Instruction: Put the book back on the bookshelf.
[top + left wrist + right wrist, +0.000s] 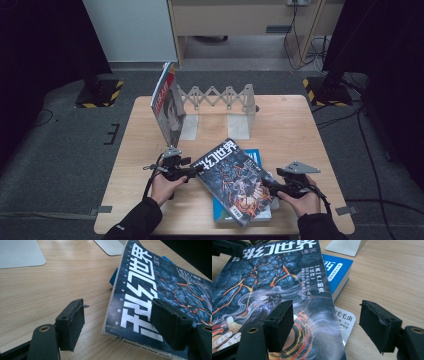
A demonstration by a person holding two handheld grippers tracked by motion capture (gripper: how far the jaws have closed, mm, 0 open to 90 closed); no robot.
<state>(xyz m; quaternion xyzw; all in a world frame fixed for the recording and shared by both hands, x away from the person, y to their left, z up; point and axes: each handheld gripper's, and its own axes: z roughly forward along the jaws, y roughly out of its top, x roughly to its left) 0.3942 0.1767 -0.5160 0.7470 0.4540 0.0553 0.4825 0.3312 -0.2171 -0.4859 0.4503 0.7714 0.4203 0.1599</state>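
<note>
We see a pale wooden tabletop [295, 125] carrying, at its far side, a grey folding book rack [220, 100] with an upright magazine [167, 107] leaning at its left end. Near the front edge lies a dark magazine [235, 182] with large white characters and an orange-veined, lava-like cover; it rests askew on top of a blue book [252, 156], whose corner sticks out beyond it on the far side.

Both of the person's forearms come in from the near edge, in dark sleeves. The left hand [164, 187] holds the left gripper [197, 171] low and pointing right, at the magazine's left corner. In the left gripper view its fingers [72, 322] stand apart, one over bare wood and the other over the cover's title corner, with the spine edge between them.

The right hand [300, 200] holds the right gripper [267, 186] pointing left at the magazine's right edge. Its fingers [279, 323] are likewise spread wide: one over the cover, the other over the tabletop, gripping nothing.
</note>
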